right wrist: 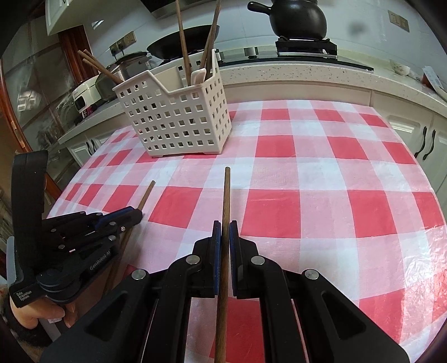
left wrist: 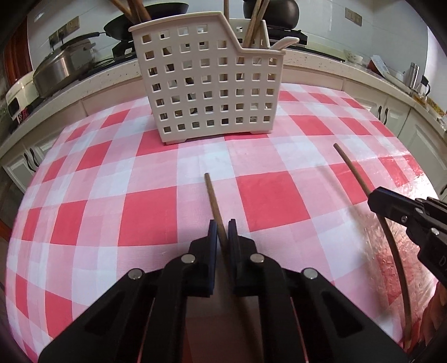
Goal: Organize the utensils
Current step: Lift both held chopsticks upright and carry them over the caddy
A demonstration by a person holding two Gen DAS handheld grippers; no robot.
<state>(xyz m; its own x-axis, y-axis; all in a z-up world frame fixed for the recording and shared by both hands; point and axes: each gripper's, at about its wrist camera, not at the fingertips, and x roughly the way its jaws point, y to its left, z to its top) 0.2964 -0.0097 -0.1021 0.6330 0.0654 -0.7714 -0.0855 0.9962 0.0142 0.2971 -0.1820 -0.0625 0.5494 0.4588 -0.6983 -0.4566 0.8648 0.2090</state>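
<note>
My left gripper (left wrist: 222, 231) is shut on a brown wooden chopstick (left wrist: 213, 199) that points forward over the red-and-white checked tablecloth (left wrist: 145, 212). My right gripper (right wrist: 225, 233) is shut on a second chopstick (right wrist: 226, 195). Each gripper shows in the other's view: the right gripper (left wrist: 375, 199) with its chopstick (left wrist: 352, 169) at the right edge, the left gripper (right wrist: 137, 216) with its chopstick (right wrist: 146, 195) at the lower left. A white perforated utensil holder (left wrist: 209, 89) stands ahead on the table, with several chopsticks and a white spoon (left wrist: 285, 42) in it.
Behind the table runs a speckled kitchen counter (right wrist: 293, 72) with a black clay pot (right wrist: 299, 16) on a stove, a wok (right wrist: 181, 44) and a steel cooker (left wrist: 61, 67). White cabinets (right wrist: 413, 134) line the right. A person's hand (right wrist: 42, 310) holds the left gripper.
</note>
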